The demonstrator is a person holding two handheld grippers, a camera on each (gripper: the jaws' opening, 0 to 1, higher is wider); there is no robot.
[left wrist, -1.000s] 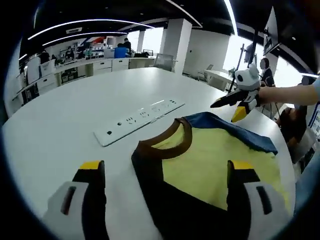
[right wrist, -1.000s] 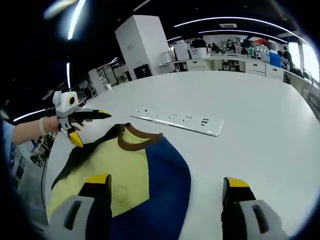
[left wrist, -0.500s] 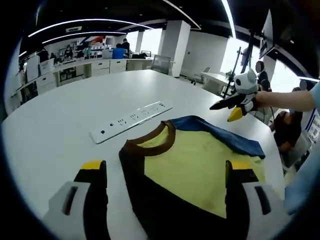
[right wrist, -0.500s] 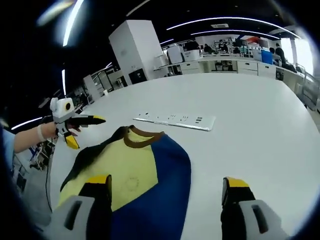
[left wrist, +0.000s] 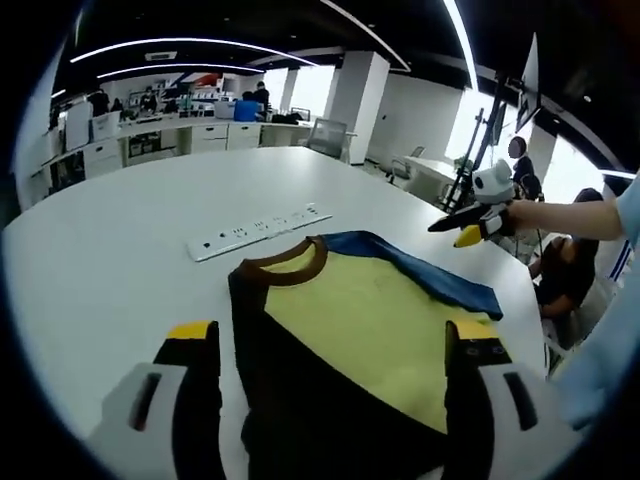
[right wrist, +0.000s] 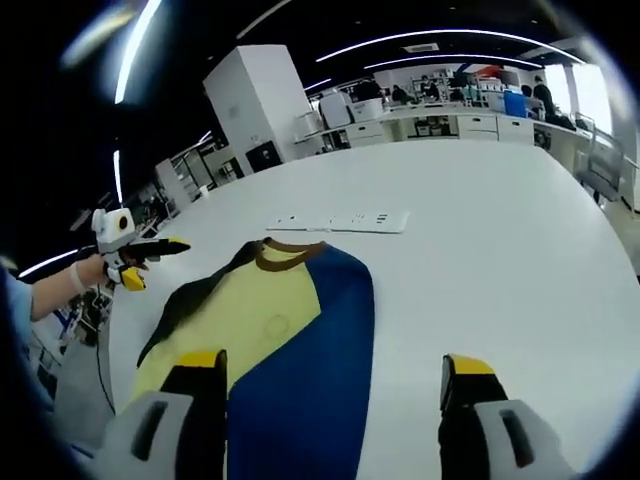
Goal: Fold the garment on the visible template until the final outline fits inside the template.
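Shirt point(left wrist: 350, 330) lies flat on white table point(left wrist: 110, 250), collar toward power strip point(left wrist: 258, 228). We hold left gripper point(left wrist: 330, 355) and right gripper point(right wrist: 330, 385) above it, jaws apart, empty, probably lining up the fold. Template hard to make out.

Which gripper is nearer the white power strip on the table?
Neither clearly. The left gripper hangs off the shirt's black-sleeve side, the right gripper off its blue-sleeve side. The white power strip lies beyond the yellow shirt's brown collar, well away from both.
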